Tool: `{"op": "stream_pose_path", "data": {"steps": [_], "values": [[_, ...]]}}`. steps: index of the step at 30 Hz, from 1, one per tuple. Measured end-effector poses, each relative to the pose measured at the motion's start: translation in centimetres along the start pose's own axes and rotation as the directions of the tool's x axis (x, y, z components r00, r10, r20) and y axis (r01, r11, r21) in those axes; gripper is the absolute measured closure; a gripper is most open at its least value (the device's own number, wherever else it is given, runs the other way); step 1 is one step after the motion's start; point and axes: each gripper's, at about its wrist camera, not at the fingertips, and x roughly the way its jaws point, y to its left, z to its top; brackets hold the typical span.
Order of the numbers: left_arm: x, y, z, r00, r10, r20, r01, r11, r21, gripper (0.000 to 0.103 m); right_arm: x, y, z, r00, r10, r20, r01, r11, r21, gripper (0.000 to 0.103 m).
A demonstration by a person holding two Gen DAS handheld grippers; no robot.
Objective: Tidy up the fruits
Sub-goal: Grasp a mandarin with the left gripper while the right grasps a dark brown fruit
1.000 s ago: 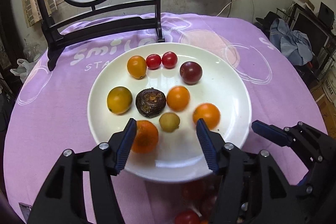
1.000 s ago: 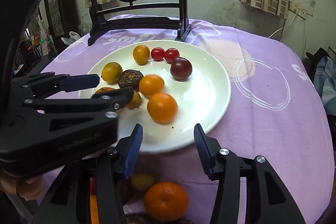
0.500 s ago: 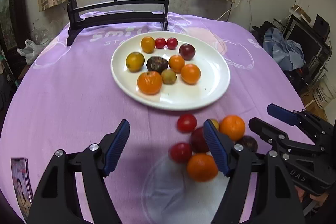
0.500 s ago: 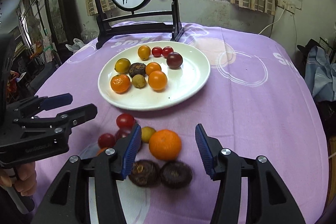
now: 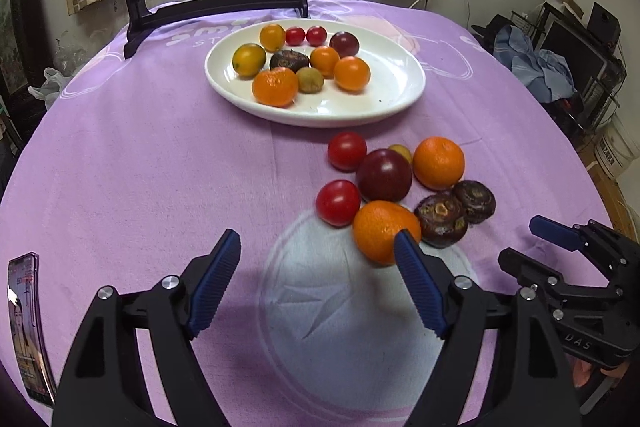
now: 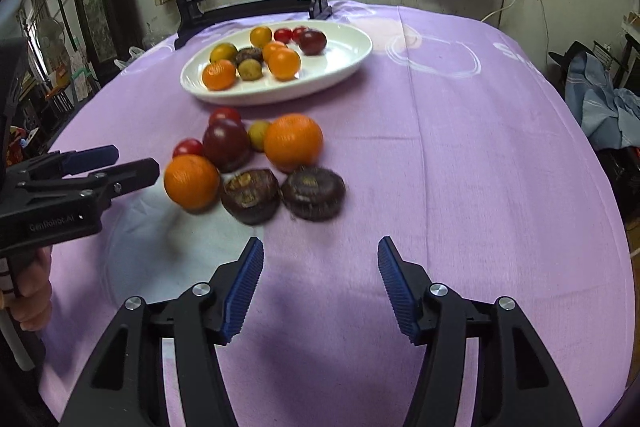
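Observation:
A white plate (image 5: 400, 95) far on the purple cloth holds several oranges, tomatoes and dark fruits. Nearer lies a loose pile: two red tomatoes (image 5: 338, 202), a dark plum (image 5: 383, 175), two oranges (image 5: 438, 162) and two brown knobbly fruits (image 5: 440, 221). My left gripper (image 5: 317, 241) hovers just short of the pile with its jaws opening and nothing between them; its right finger overlaps the near orange (image 5: 380, 227). My right gripper (image 6: 321, 245) is also opening and empty, just short of the brown fruits (image 6: 314, 193). Each gripper shows at the edge of the other's view.
A phone (image 5: 28, 323) lies at the cloth's near left edge. A black wooden stand with a round painted screen (image 5: 216, 3) rises behind the plate. Clothes and clutter (image 5: 536, 67) sit beyond the table's right edge.
Both grippers have drawn back from over the plate toward the near side, bringing the loose fruit pile into view ahead of them. Both pairs of jaws stand wider than before.

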Motion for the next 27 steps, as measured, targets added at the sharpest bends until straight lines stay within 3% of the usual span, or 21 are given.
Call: {"op": "stream_pose_path", "data": {"steps": [10,15,17,18,27], "values": [[0.8,-0.5,-0.4,0.999,-0.044,-0.015,0.044,0.999,0.028,0.022,2.7,0.3,1.2,0.998,-0.035,-0.045,0.033,0.998,-0.044,0.043],[0.8,-1.2,-0.9,0.998,-0.056,-0.019,0.057,0.997,0.055,0.022,4.4,0.2,3.0,0.999,-0.008,-0.039,0.006,0.999,-0.041,0.042],[1.0,-1.4,-1.0,0.997,-0.065,-0.032,0.067,0.996,0.064,0.021,4.9,0.4,3.5,1.0,-0.007,-0.029,0.005,0.998,-0.061,0.049],[1.1,-1.5,-1.1,0.997,-0.07,-0.037,0.072,0.995,0.065,0.021,4.8,0.8,3.6,1.0,0.011,-0.026,-0.013,0.997,-0.072,0.06],[1.5,-1.6,-1.3,0.996,-0.08,-0.049,0.083,0.995,0.062,0.021,3.1,0.6,2.0,1.0,0.0,-0.005,0.0,1.0,-0.023,0.06]]}}
